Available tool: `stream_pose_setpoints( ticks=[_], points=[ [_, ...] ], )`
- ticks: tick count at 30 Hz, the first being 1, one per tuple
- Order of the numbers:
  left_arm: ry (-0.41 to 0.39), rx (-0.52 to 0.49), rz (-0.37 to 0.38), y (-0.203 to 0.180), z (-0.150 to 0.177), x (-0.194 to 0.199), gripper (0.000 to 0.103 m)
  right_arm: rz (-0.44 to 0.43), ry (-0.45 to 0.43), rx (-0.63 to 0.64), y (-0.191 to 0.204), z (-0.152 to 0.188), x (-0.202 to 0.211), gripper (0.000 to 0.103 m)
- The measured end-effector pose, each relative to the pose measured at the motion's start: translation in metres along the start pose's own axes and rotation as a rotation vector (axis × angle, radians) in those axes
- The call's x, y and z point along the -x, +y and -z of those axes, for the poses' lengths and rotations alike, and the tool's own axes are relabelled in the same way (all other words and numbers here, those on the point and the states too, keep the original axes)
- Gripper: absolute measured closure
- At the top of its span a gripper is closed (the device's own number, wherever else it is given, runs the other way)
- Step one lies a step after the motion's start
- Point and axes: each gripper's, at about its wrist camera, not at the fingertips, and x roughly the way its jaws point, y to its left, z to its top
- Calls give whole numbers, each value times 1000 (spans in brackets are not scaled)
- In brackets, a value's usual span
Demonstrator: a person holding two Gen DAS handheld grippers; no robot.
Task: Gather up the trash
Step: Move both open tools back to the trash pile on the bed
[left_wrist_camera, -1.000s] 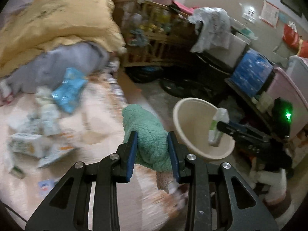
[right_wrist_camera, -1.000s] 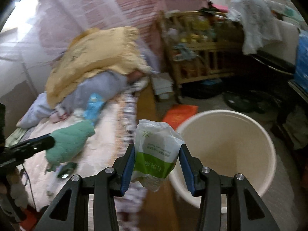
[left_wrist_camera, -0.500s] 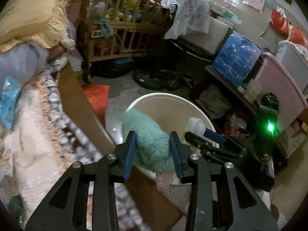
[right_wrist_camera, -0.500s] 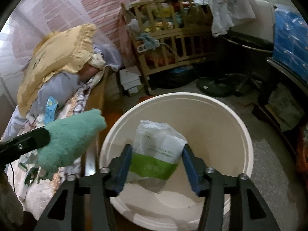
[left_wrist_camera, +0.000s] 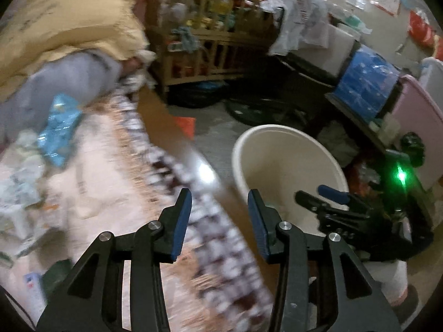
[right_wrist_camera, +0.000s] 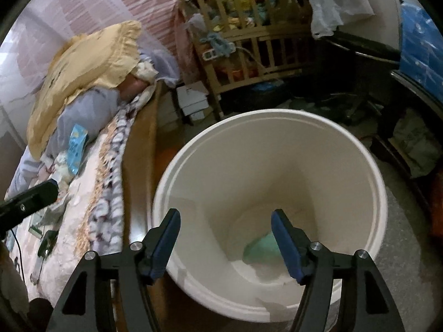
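Both grippers, left and right, were held agape, empty. Blue wrapper on bed judged next; bin kept near.

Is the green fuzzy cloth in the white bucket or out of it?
In. The right wrist view shows the green fuzzy cloth lying at the bottom of the white bucket, partly behind the open, empty right gripper.

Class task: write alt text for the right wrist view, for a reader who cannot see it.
An open right hand-held gripper hangs over a cream plastic bucket with a green fuzzy item at its bottom. To the left is a bed with a yellow pillow and a blue wrapper; a wooden crib stands behind.
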Motion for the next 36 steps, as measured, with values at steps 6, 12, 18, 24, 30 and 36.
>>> stream_pose_setpoints(
  ticks=[6,12,18,24,30,36],
  points=[
    [-2,49,-113,44,22,21,63,-32,19,56,40,8,1,37],
    [-29,63,-213,75,39,45,63,-81,8,102,86,10,9,32],
    [-59,71,-275,98,49,68,63,-134,9,163,136,14,14,31],
    [-85,88,-321,120,59,91,63,-190,12,208,183,17,16,31],
    [-89,133,-374,153,77,110,63,-229,29,268,223,24,14,29],
    [-87,189,-433,192,93,127,63,-260,52,307,254,31,8,29]
  ],
)
